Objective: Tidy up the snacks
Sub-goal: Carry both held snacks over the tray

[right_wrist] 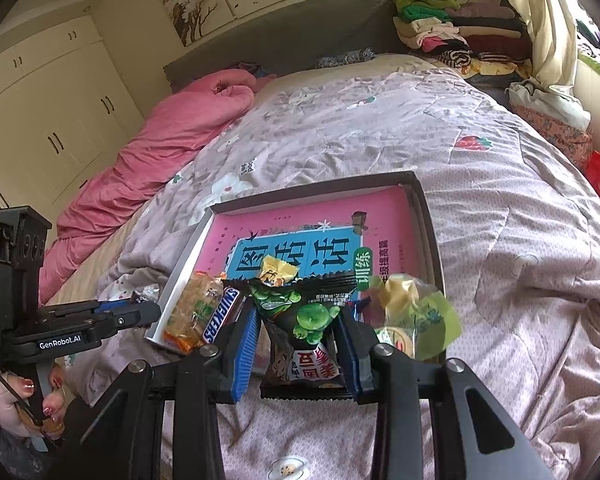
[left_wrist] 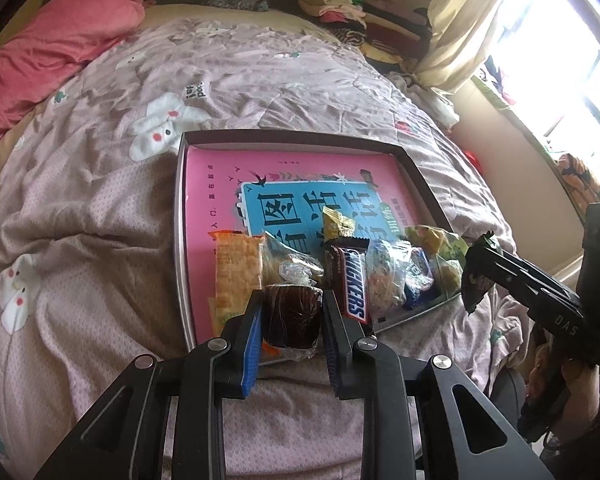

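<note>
The bed (right_wrist: 500, 208), covered by a mauve quilt with a flower print, carries everything here. On it lies a shallow tray (left_wrist: 416, 168) with a dark rim, and a pink book (left_wrist: 228, 176) with a blue title panel fills its floor. The far half of the tray is bare; the snacks are gathered in a loose row along the near edge, so the sorting looks to be underway rather than finished, with two pieces in the tongs and not yet set down.

In that row sit an orange cracker pack (left_wrist: 236, 268), a Snickers bar (left_wrist: 350, 280), a clear-wrapped cereal bar (left_wrist: 384, 276), a blue-and-white packet (left_wrist: 418, 276), a pale green pastry bag (right_wrist: 416, 320) at the right corner, and a small yellow sweet (right_wrist: 278, 270) further in.

The left tongs (left_wrist: 288, 320) are closed on a dark brown cake (left_wrist: 292, 316) in clear film, held at the tray's near rim. The right tongs (right_wrist: 298, 344) are closed on a black-and-green pea packet (right_wrist: 300, 316), held over the near edge in front of the row.

The crowded row leaves little free space close by; the open floor beyond it seems the easier place. A pink duvet (right_wrist: 160, 144) and stacked clothes (right_wrist: 452, 36) lie well apart from the tray.
</note>
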{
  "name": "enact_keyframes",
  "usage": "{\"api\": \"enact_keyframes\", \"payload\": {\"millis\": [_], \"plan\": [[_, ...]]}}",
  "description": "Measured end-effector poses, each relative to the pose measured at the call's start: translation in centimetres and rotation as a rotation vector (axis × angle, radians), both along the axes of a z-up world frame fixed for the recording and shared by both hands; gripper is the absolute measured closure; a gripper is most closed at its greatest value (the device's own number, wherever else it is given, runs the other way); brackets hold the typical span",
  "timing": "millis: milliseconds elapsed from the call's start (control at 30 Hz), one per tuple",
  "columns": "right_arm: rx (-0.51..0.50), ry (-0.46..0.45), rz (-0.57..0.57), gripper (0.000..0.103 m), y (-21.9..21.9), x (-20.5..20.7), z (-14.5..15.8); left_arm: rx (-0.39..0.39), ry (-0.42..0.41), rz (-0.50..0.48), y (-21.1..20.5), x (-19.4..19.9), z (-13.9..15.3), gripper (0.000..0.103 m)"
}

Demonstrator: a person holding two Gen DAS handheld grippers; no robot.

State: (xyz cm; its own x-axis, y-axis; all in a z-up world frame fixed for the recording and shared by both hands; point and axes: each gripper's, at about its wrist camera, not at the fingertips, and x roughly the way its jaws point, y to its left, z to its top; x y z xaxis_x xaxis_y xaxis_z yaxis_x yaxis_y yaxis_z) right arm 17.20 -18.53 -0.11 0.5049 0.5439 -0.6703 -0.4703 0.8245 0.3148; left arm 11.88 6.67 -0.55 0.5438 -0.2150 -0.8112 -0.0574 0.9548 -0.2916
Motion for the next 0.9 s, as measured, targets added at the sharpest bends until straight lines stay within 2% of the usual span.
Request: {"api": "enact_keyframes", "payload": {"millis": [900], "plan": [[-0.030,-0.016,-0.031,0.066,0.1,1.9,0.1,0.020,0.028,0.082,2.4,0.6,-1.8,0.076]]}}
